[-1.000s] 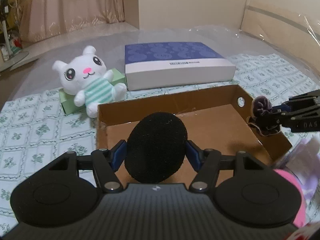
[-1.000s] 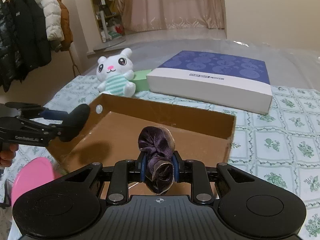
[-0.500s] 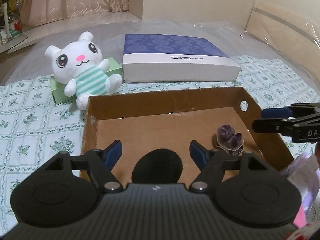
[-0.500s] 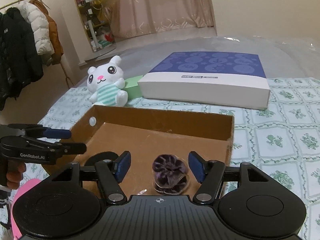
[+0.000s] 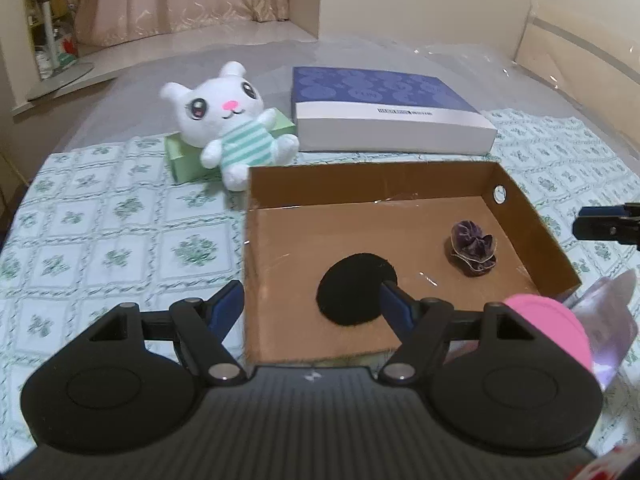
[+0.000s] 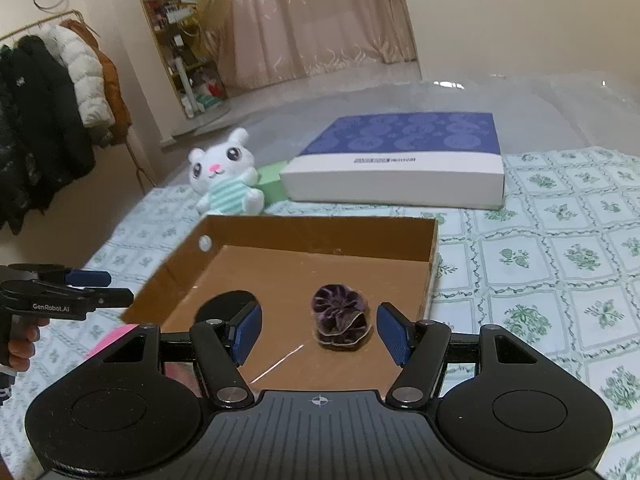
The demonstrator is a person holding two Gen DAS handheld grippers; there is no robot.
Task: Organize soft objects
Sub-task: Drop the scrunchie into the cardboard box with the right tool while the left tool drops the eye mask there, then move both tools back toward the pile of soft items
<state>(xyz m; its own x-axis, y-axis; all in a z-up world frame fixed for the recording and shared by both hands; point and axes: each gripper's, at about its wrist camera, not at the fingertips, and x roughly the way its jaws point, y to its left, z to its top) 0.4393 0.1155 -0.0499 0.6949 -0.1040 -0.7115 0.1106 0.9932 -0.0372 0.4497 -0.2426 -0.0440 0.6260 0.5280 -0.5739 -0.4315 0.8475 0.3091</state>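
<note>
A shallow brown cardboard box [image 5: 360,176] [image 6: 320,232] lies on the patterned cloth. In it lie a round black pad [image 5: 356,288] [image 6: 228,304] and a purple velvet scrunchie [image 5: 474,248] [image 6: 340,316], apart from each other. My left gripper [image 5: 312,304] is open and empty above the box's near left edge. My right gripper [image 6: 320,328] is open and empty above the box's near side, with the scrunchie between its fingers in view. Each gripper shows at the edge of the other's view: the right one [image 5: 608,226] and the left one [image 6: 92,290].
A white plush bunny [image 5: 228,128] [image 6: 226,178] leans on a green box [image 5: 184,156] behind the cardboard box. A blue and white flat box [image 5: 384,112] [image 6: 400,164] lies at the back. A pink round thing [image 5: 556,328] and clear plastic [image 5: 612,320] lie near right.
Both grippers opened: the left let go of the black pad and the right let go of the scrunchie, and both now lie in the box. Both grippers have since drawn back and shifted outward.
</note>
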